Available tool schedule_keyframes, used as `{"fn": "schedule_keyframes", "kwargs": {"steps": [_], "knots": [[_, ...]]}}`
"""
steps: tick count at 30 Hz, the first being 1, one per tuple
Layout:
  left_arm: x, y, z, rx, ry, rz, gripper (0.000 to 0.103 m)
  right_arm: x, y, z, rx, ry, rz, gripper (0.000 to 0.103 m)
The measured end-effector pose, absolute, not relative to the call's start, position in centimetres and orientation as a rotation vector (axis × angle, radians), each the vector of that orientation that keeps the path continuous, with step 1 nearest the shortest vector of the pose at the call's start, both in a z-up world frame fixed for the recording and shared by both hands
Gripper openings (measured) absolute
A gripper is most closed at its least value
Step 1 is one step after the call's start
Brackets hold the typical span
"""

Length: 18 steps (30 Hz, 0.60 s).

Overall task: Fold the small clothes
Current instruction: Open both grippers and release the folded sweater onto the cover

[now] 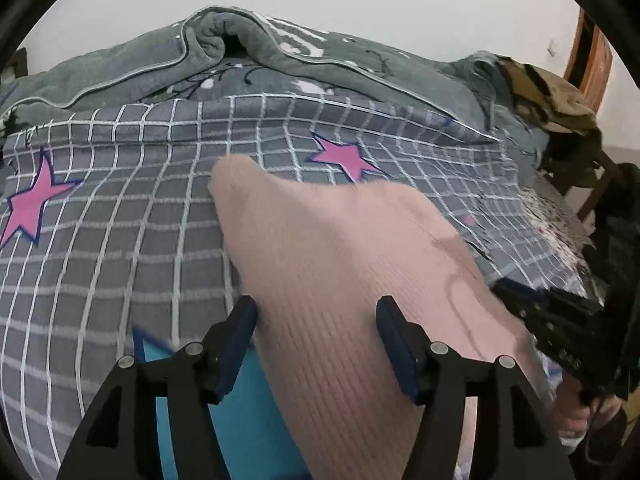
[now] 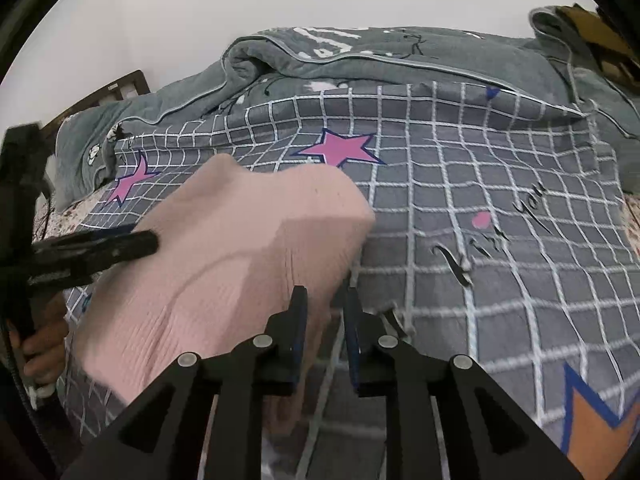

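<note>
Pink garment (image 1: 340,264): ribbed knit cloth, matt. Bed sheet (image 1: 120,220): smooth printed woven cloth. Grey blanket (image 1: 224,44), upper frame: fleecy plush. Left claw (image 1: 316,344): matt black plastic with metal pins.

a grey checked bedsheet (image 1: 120,240) with pink stars (image 1: 30,200) covers the bed. a rumpled grey blanket (image 2: 360,64) lies along its far edge, camouflage clothing (image 1: 556,104) heaped just beside it.

A pale pink ribbed knit garment (image 1: 340,264) is spread across a bed covered in grey checked bedding (image 1: 120,240), partly folded over itself, its far corners rumpled and one edge lifted off the surface.
</note>
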<state>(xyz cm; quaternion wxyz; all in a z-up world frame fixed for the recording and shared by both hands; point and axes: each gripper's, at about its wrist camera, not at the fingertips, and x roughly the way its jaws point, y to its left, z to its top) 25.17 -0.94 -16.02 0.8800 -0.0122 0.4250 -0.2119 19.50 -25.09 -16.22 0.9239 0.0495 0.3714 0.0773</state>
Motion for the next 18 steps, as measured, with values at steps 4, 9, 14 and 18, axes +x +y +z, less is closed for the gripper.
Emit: {"fn": "schedule_keyframes", "kwargs": {"steps": [4,9,14,18], "knots": [[21.7,-0.8,-15.7,-0.028,0.905,-0.447,0.062,16.8,-25.1,-15.5,0.082,0.779,0.119,0.018],[18.5,-0.3,-14.0,0.002,0.904,-0.362,0.062,12.6,-25.4,-13.1,0.097,0.743,0.058,0.034],[15.0,0.0,-10.7,0.02,0.848,-0.309,0.071,8.3,-26.1,-9.5,0.102,0.68,-0.002,0.05],[12.2,-0.1,-8.0,0.039,0.805,-0.253,0.079,5.2,-26.6,-6.9,0.109,0.641,-0.024,0.065]]}}
